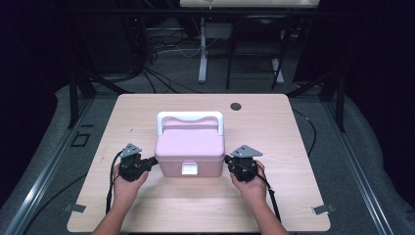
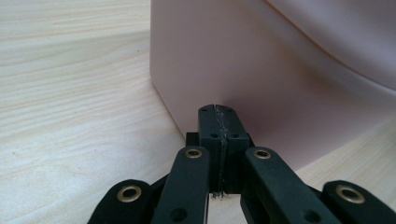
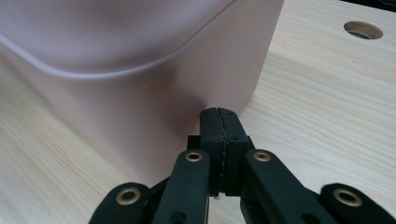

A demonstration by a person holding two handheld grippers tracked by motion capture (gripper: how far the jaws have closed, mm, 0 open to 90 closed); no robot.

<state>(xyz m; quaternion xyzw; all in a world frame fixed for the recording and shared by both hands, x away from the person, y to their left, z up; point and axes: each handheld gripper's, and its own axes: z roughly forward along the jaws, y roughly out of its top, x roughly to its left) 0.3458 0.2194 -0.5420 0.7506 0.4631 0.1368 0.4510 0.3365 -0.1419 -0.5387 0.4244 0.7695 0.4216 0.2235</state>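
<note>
My left fingers (image 2: 219, 116), pressed together with nothing between them, have their tips against the left side wall of the pink box (image 1: 190, 149). My right fingers (image 3: 219, 116), likewise pressed together, meet its right wall. The box, with its white handle (image 1: 190, 117), sits mid-worktop (image 1: 288, 147); a round hole (image 1: 236, 106) lies at one o'clock.

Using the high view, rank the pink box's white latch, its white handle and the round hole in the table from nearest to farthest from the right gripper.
From the right gripper:
1. White latch, on the pink box's front.
2. White handle, raised over the lid's rear.
3. Round hole, near the table's far edge.
</note>
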